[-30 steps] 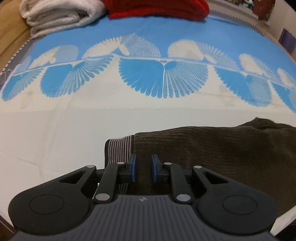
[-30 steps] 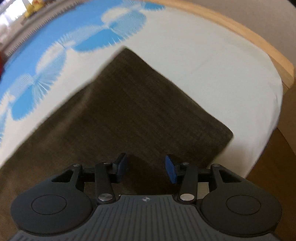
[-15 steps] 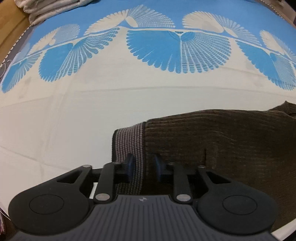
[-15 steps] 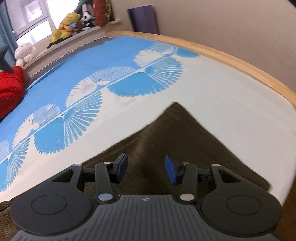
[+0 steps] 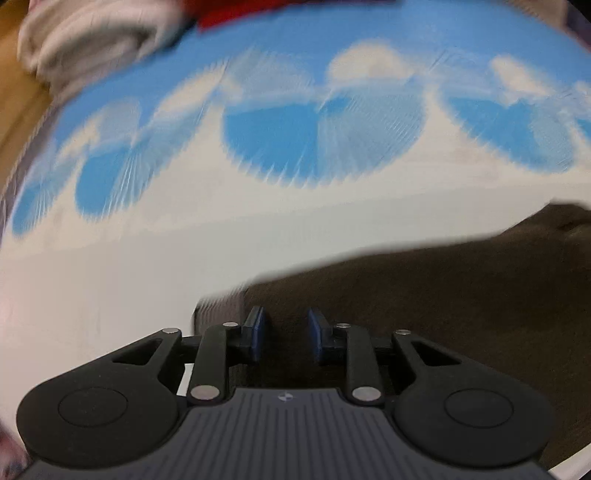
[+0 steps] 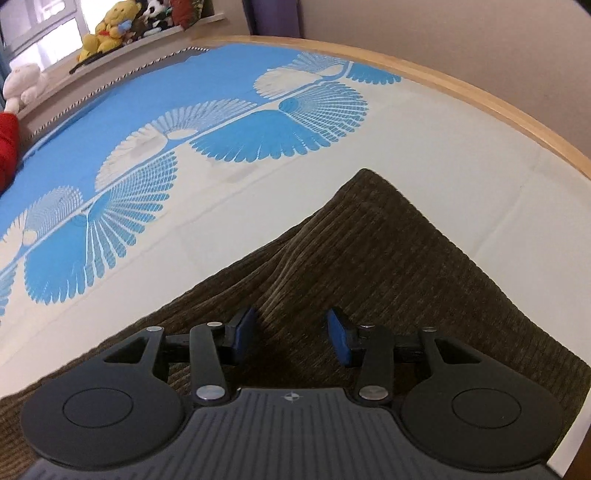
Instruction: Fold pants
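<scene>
The dark brown corduroy pants (image 5: 424, 295) lie folded on the bed, with the striped grey waistband (image 5: 218, 306) at their left end. My left gripper (image 5: 283, 339) is open and empty, just above the waistband end; this view is motion-blurred. In the right wrist view the pants (image 6: 388, 251) show a raised corner with a few wrinkles. My right gripper (image 6: 291, 339) is open and empty, hovering over the pants near that corner.
The bed has a white and blue fan-patterned cover (image 6: 229, 122). Folded white towels (image 5: 92, 44) and a red fabric (image 5: 258, 11) sit at the far side. A wooden bed edge (image 6: 498, 107) runs along the right. Stuffed toys (image 6: 107, 26) stand on a ledge.
My left gripper has opened wider and pulled back and up from the waistband. My right gripper stays open and has moved slightly along the pants.
</scene>
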`<control>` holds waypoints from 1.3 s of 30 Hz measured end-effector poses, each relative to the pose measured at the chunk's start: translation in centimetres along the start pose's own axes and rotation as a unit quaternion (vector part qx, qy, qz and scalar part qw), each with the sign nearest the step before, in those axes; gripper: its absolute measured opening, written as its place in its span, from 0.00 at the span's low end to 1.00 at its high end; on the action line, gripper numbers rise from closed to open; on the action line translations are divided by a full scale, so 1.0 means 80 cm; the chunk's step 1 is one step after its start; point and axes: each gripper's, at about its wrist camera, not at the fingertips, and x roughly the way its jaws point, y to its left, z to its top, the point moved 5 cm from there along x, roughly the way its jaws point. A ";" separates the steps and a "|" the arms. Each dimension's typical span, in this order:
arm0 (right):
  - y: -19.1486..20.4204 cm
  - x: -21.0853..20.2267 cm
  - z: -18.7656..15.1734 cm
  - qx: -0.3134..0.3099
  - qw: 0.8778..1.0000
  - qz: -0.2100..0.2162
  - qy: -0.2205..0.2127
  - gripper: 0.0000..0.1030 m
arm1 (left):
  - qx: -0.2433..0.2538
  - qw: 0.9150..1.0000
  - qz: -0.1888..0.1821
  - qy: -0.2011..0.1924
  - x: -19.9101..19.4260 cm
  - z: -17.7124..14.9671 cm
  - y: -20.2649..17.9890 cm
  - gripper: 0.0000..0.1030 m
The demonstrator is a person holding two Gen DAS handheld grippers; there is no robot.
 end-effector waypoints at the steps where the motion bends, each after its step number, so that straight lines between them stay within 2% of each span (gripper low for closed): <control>1: -0.008 -0.006 0.004 0.015 1.000 -0.004 -0.009 0.39 | 0.002 1.000 -0.013 -0.016 -0.008 0.004 -0.007 0.28; 4: -0.030 -0.033 0.015 0.053 0.997 0.003 -0.052 0.41 | 0.013 0.995 -0.082 -0.047 -0.026 0.015 -0.048 0.28; 10: -0.034 -0.040 0.011 0.055 0.995 0.055 -0.059 0.41 | 0.062 0.981 -0.178 -0.038 -0.026 0.016 -0.133 0.28; 13: -0.022 -0.029 0.007 0.046 0.995 0.073 -0.041 0.41 | 0.085 0.975 -0.204 -0.031 -0.022 0.015 -0.165 0.28; 18: 0.002 -0.020 0.007 0.012 0.996 0.080 -0.034 0.41 | 0.114 0.960 -0.247 -0.058 -0.025 0.028 -0.212 0.28; 20: 0.006 -0.017 0.005 0.001 0.997 0.077 -0.032 0.41 | 0.149 0.956 -0.239 -0.084 -0.027 0.032 -0.236 0.28; 22: 0.008 -0.015 0.005 -0.004 0.997 0.076 -0.032 0.41 | 0.187 0.952 -0.215 -0.108 -0.026 0.035 -0.257 0.38; 23: 0.009 -0.015 0.005 -0.006 0.997 0.076 -0.031 0.42 | 0.198 0.951 -0.210 -0.112 -0.023 0.036 -0.263 0.40; 25: 0.011 -0.015 0.004 -0.012 0.996 0.079 -0.031 0.43 | 0.218 0.950 -0.206 -0.090 -0.002 0.034 -0.277 0.41; 26: 0.011 -0.016 0.004 -0.015 0.996 0.080 -0.032 0.43 | 0.229 0.950 -0.197 -0.079 0.010 0.032 -0.281 0.35; 27: 0.010 -0.017 0.004 -0.016 0.996 0.081 -0.032 0.42 | 0.240 0.949 -0.188 -0.079 0.019 0.032 -0.283 0.06; 28: 0.009 -0.017 0.004 -0.015 0.996 0.082 -0.030 0.42 | 0.240 0.947 -0.194 -0.085 0.020 0.036 -0.282 0.06; 30: 0.006 -0.018 0.006 -0.017 0.996 0.080 -0.032 0.42 | 0.219 0.948 -0.193 -0.124 0.008 0.051 -0.272 0.06; 32: 0.001 -0.021 0.008 -0.016 0.996 0.075 -0.036 0.42 | 0.200 0.954 -0.179 -0.136 0.013 0.055 -0.269 0.06; 33: -0.002 -0.020 0.008 -0.016 0.997 0.071 -0.036 0.42 | 0.211 0.953 -0.169 -0.135 0.018 0.051 -0.273 0.07; 35: -0.010 -0.016 0.005 -0.016 0.998 0.047 -0.032 0.41 | 0.220 0.956 -0.154 -0.117 0.027 0.045 -0.279 0.13; 37: -0.025 -0.006 0.000 -0.012 1.000 0.008 -0.017 0.41 | 0.200 0.964 -0.143 -0.099 0.026 0.049 -0.275 0.30; 39: -0.033 -0.003 -0.002 -0.017 1.000 -0.009 -0.019 0.37 | 0.171 0.968 -0.154 -0.102 0.010 0.055 -0.265 0.29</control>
